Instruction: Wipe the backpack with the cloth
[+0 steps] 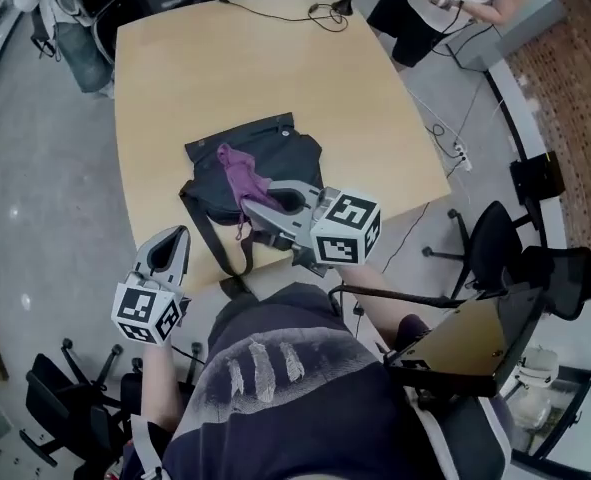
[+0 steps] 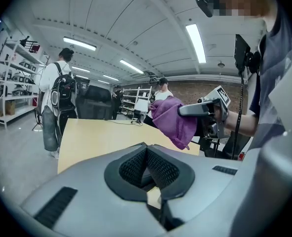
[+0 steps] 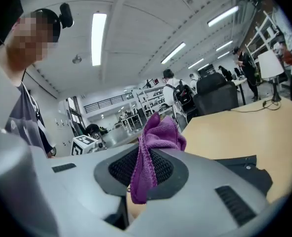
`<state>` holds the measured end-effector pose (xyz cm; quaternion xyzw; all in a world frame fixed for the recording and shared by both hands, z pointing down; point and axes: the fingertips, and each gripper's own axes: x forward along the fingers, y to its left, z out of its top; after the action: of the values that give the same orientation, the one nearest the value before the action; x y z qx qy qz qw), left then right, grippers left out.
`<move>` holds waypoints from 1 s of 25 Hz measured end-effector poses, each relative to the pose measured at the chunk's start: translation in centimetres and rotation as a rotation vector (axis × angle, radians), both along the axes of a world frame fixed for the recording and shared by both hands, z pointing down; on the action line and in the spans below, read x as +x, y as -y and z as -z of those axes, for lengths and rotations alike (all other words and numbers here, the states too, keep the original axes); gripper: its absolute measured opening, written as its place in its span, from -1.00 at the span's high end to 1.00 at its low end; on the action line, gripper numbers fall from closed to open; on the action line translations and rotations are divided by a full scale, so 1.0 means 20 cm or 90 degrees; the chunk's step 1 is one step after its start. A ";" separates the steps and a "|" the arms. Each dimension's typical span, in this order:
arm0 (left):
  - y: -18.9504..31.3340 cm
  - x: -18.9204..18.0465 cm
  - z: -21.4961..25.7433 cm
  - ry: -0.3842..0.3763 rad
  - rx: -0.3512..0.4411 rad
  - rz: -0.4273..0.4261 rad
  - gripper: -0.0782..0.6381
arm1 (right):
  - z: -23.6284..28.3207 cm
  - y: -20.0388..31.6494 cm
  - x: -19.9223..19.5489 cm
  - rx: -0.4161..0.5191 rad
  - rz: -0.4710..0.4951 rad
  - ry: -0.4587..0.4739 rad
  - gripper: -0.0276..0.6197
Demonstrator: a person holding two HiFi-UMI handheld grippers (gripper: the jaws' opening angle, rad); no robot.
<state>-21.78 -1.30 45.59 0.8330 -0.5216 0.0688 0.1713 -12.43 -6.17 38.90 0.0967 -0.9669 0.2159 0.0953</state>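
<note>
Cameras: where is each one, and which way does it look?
Head view: on the person's head, looking steeply down at table, black backpack, left claw, right claw, own torso.
Left gripper view: on the left claw, looking along its shut, empty jaws toward the right claw and forearm.
Right gripper view: on the right claw, looking along jaws shut on the purple cloth, over the backpack.
Shared: all three show the cloth.

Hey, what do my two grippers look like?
Both the left gripper and the right gripper are pale grey and wedge-shaped, with black ribbed pads lining the jaws. Each carries a white cube printed with black square markers.
</note>
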 end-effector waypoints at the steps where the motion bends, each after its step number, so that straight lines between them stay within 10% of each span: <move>1: -0.04 0.03 0.02 0.000 0.004 0.008 0.76 | 0.04 -0.02 0.03 0.001 -0.001 0.018 0.82; 6: -0.27 0.23 0.08 0.007 0.017 0.033 0.76 | 0.18 -0.26 0.17 -0.075 0.018 0.131 0.82; 18: -0.60 1.28 0.16 0.049 0.012 -0.018 0.76 | 0.18 -0.57 1.02 -0.102 0.045 0.144 0.82; 25: -0.88 1.37 0.23 0.064 0.002 0.039 0.76 | 0.20 -0.78 1.16 -0.116 0.079 0.156 0.82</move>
<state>5.68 16.23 41.02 0.8125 -0.5548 0.1045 0.1453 10.81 9.53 34.88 0.0006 -0.9518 0.3069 -0.0014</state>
